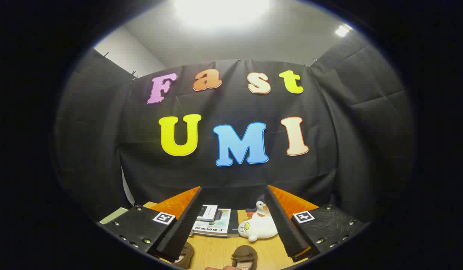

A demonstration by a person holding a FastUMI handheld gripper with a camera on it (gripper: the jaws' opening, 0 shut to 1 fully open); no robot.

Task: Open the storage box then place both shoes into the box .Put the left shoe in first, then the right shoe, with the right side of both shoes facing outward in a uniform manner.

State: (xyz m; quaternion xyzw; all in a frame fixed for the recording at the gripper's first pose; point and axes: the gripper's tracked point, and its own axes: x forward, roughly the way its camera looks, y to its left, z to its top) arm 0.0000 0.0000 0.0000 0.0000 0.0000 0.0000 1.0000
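My gripper [233, 195] is held up high and open, its two fingers spread wide with nothing between them. Far below, on the wooden table [216, 253], lie two brown shoes: one [245, 257] sits between the fingers, near the bottom, and the other [185, 255] is partly hidden behind the left finger [182, 221]. Both shoes are cut off, so I cannot tell which is left or right.
A white plush duck [259, 225] lies on the table beyond the shoes, close to the right finger. A stack of books [212, 221] rests to its left. The black cloth wall closes off the table's far side.
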